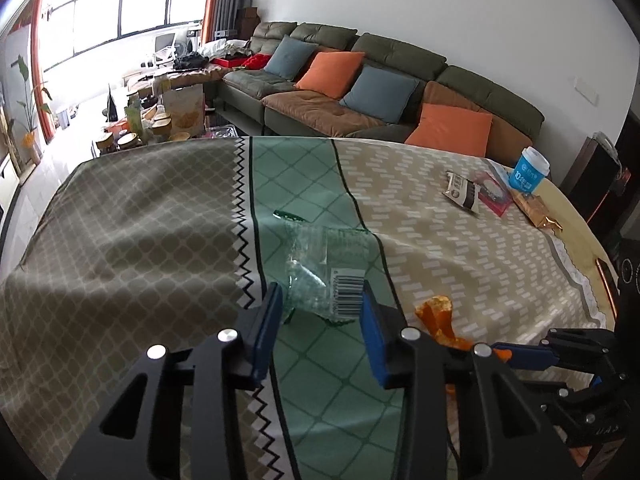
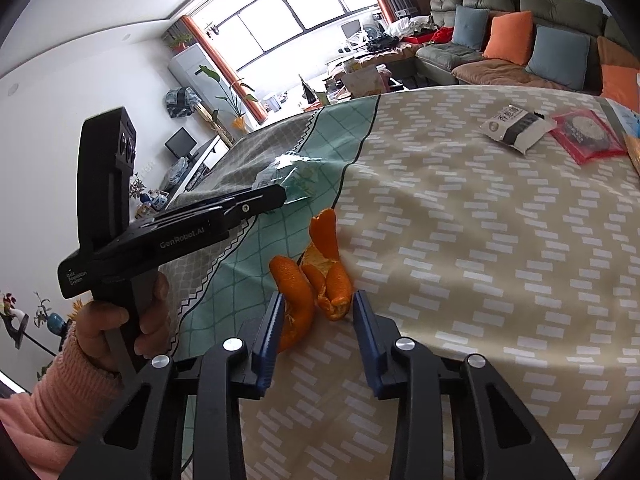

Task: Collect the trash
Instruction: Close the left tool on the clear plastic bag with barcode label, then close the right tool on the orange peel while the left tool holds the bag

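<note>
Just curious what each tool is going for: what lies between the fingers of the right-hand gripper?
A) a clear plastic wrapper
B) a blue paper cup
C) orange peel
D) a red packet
C: the orange peel lies on the tablecloth between the right gripper and its open fingers.

Patterned tablecloth under wrapper, orange peel, packets, cup

Your left gripper has bare tablecloth to its left; on its right, orange peel and your right gripper crowd close.
</note>
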Motion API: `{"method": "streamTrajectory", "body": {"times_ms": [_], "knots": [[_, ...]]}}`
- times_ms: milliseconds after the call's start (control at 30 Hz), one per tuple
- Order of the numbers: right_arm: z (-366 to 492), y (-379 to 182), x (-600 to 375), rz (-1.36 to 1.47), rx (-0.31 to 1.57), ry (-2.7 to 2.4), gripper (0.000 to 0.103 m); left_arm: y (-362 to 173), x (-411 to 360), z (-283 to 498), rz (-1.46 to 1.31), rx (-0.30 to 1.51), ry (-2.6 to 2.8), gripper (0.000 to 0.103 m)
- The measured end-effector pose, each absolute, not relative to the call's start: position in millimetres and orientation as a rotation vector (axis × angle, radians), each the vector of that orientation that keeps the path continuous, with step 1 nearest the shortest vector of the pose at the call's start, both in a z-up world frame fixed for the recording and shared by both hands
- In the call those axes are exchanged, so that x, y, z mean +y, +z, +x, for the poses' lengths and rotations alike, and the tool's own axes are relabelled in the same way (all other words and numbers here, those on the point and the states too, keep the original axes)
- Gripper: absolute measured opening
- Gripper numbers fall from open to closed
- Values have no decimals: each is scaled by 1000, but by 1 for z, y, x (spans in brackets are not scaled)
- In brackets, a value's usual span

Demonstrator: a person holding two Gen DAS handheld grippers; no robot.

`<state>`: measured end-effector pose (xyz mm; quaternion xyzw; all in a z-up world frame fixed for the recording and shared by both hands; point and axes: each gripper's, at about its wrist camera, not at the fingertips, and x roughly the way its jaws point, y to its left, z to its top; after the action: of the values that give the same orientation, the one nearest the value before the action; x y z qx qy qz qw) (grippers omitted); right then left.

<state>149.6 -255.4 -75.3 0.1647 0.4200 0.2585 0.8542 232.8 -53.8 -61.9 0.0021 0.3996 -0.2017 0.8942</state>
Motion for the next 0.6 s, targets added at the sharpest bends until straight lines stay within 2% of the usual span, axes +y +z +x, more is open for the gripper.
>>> {"method": "streamTrajectory", "body": {"times_ms": [433,500,600], "knots": [[149,-76,-261,367,881,544,36,-53,-40,215,-24,791,-420,36],[148,-74,-256,340,880,537,45,-51,-38,211,-29,787,-419,36],[150,-72,-246,295,879,531,46,-48,-34,204,-32,775,-415,36]]}}
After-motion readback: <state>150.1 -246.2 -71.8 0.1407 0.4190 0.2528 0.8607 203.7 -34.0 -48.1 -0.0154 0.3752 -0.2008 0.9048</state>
